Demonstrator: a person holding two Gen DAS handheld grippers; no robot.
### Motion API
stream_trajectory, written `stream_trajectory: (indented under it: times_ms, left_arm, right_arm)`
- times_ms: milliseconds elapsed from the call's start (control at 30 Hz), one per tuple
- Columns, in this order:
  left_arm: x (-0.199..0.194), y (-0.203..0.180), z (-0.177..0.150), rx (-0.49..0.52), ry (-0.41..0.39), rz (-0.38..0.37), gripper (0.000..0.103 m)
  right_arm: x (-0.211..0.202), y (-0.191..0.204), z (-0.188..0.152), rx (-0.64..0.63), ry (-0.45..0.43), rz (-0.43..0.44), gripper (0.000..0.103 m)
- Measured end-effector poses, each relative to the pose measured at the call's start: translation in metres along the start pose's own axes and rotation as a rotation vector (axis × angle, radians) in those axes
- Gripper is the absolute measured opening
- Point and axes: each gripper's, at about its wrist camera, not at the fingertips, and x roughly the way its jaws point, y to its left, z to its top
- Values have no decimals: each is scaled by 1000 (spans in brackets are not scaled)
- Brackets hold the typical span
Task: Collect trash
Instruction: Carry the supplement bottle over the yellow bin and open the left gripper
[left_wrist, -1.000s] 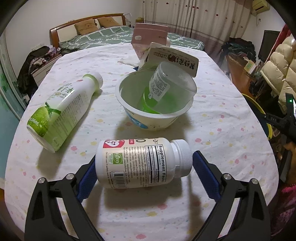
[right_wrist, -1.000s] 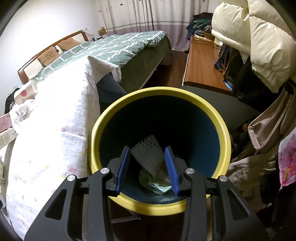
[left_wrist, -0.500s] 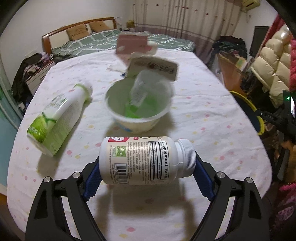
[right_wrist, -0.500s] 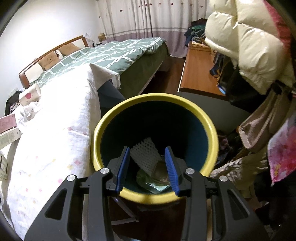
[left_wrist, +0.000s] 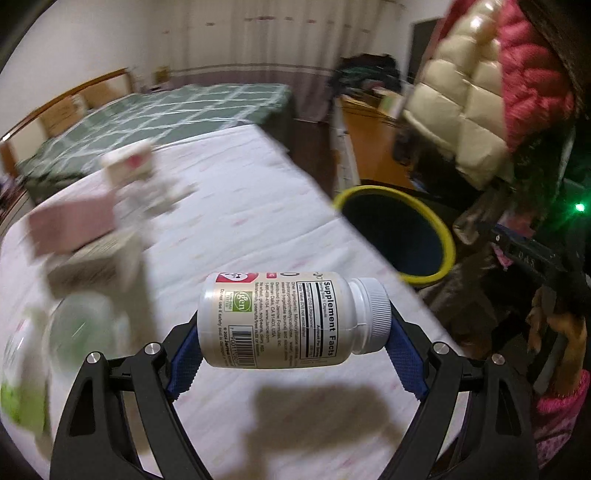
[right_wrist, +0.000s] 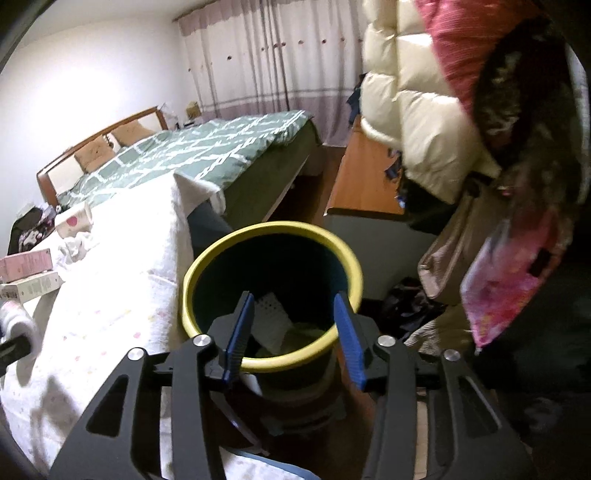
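Observation:
A white supplement bottle (left_wrist: 291, 321) with a ribbed white cap lies crosswise between the blue pads of my left gripper (left_wrist: 293, 328), which is shut on its two ends and holds it in the air above the table (left_wrist: 240, 221). Off the table's right edge stands the yellow-rimmed, dark blue bin (left_wrist: 447, 243). My right gripper (right_wrist: 294, 299) hovers over the near side of the bin (right_wrist: 207, 266); its jaws are opening and nothing is between them. White foam netting (right_wrist: 271, 314) and greenish scraps lie inside the bin.
The left wrist view is blurred: a pink box (left_wrist: 70, 225), cartons, a bowl and a green-labelled bottle crowd the table's left. A pink box (right_wrist: 26, 264) and a paper cup (right_wrist: 74, 221) sit on the cloth. Hanging coats (right_wrist: 424, 129), a wooden desk and a bed surround the bin.
My left gripper has closed on the bottle, lifted it off the table and swung right towards the bin. The right gripper has risen and drawn back from the bin, its jaws wider.

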Motion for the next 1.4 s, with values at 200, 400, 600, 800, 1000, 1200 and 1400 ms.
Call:
stream_trajectory:
  times_ms: [200, 400, 600, 800, 1000, 1200, 1400]
  left_arm:
    - [58, -57, 50, 104, 61, -123, 85]
    - [124, -88, 85, 132, 141, -148, 85]
    - [176, -122, 97, 197, 213, -137, 85]
    - [215, -144, 99, 225, 263, -119, 85]
    - [218, -139, 98, 197, 279, -125, 91]
    - [162, -121, 105, 161, 171, -131, 93]
    - [64, -76, 89, 88, 11, -91, 97]
  right_arm:
    - [-15, -21, -5, 10, -22, -49, 44]
    - [-31, -40, -10, 29, -40, -54, 44]
    - [-34, -49, -16, 43, -28, -59, 44]
    - [-31, -52, -18, 54, -18, -57, 44]
    - [-32, -51, -18, 55, -13, -52, 45]
    - [-35, -44, -17, 46, -20, -32, 45]
    - [-33, -30, -16, 20, -9, -15, 47]
